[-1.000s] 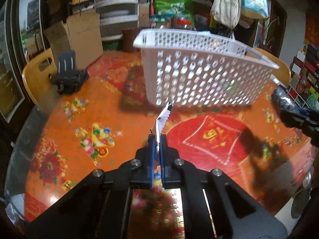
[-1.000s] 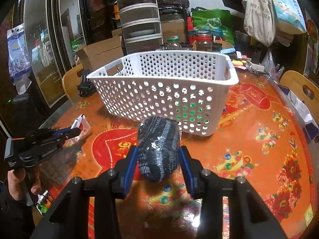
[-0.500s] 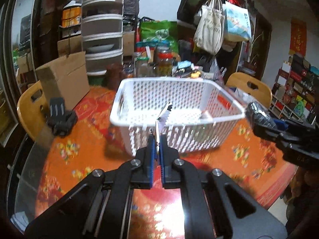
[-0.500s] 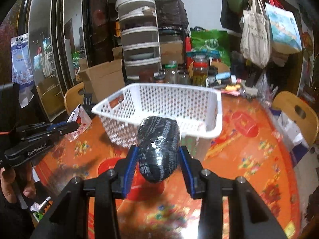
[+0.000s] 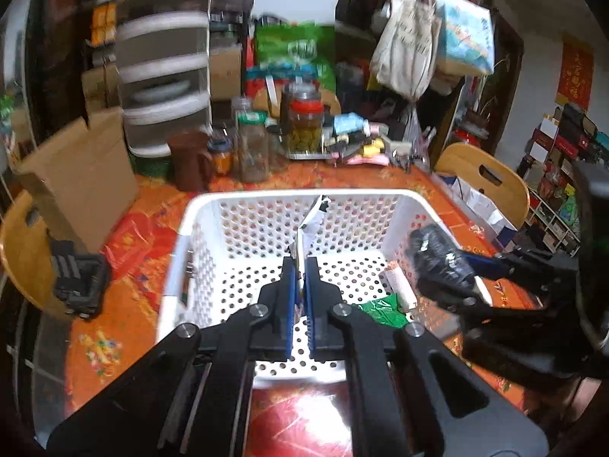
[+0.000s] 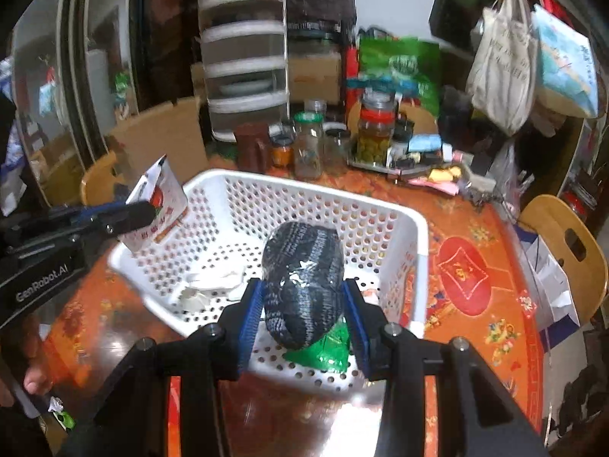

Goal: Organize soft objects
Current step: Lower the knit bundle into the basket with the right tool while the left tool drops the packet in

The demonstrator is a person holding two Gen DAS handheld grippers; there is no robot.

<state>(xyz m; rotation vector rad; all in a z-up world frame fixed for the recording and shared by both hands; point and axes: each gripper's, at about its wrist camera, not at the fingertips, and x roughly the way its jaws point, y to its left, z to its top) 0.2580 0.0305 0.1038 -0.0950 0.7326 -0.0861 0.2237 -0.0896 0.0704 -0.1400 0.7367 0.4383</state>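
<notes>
A white perforated basket [image 5: 182,236] [image 6: 415,228] stands on the orange table. My left gripper [image 5: 299,262] is shut on a flat red-and-white packet [image 5: 310,224], held edge-on above the basket; the packet's face shows in the right wrist view [image 6: 160,202]. My right gripper [image 6: 302,297] is shut on a dark knitted bundle wrapped in clear film [image 6: 302,278], held over the basket's near right side; the bundle also shows in the left wrist view [image 5: 437,259]. Inside the basket lie a green packet [image 5: 380,310] [image 6: 327,350] and white items [image 6: 213,285].
Glass jars [image 5: 304,125] and a brown jug [image 5: 190,160] stand behind the basket. A cardboard box [image 5: 76,175] and a black object [image 5: 78,282] are at the left. Wooden chairs [image 5: 483,179] ring the table. Bags [image 5: 407,53] hang at the back.
Both grippers have risen and moved forward from beside the basket to above its inside, each still holding its item. The view now looks down into the basket.
</notes>
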